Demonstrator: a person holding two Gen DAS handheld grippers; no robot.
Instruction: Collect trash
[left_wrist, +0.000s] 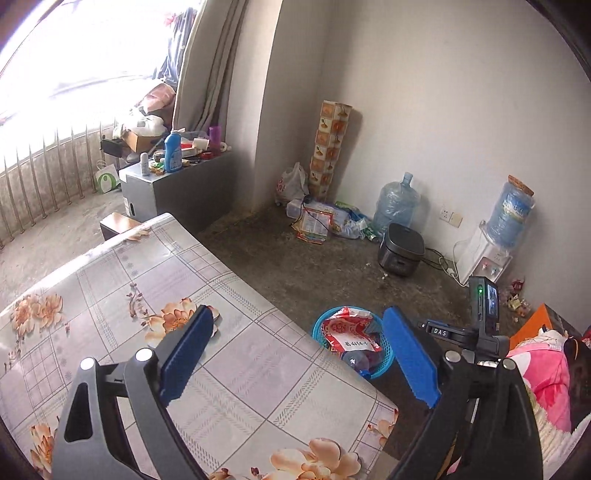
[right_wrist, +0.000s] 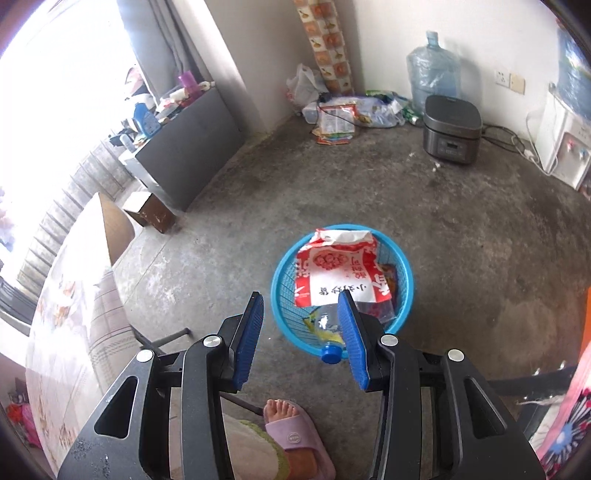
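**A:** Where are your two tools right now?

**B:** Your left gripper (left_wrist: 295, 354) hangs over the corner of the table (left_wrist: 147, 266) with the flowered cloth, its jaws spread wide and nothing between them. Your right gripper (right_wrist: 301, 336) points down at the concrete floor (right_wrist: 461, 240), its jaws partly apart and empty too; one blue pad overlaps the basket in the right wrist view, but it grips nothing.

**A:** And the trash?

**B:** It sits in the blue basket (right_wrist: 282, 266) on the floor, just beside the table's edge. A red and white packet (right_wrist: 336, 269) lies on top, and a clear bottle (right_wrist: 327, 325) with a blue cap rests against the near rim, cap towards you. In the left wrist view you see the same basket (left_wrist: 319, 325) past the table corner.

**A:** Anything else nearby?

**B:** Your foot in a pink slipper (right_wrist: 295, 435) stands below the right gripper. More wrappers (right_wrist: 340, 122) lie by the far wall, near a rice cooker (right_wrist: 452, 133) and a water jug (right_wrist: 434, 74).
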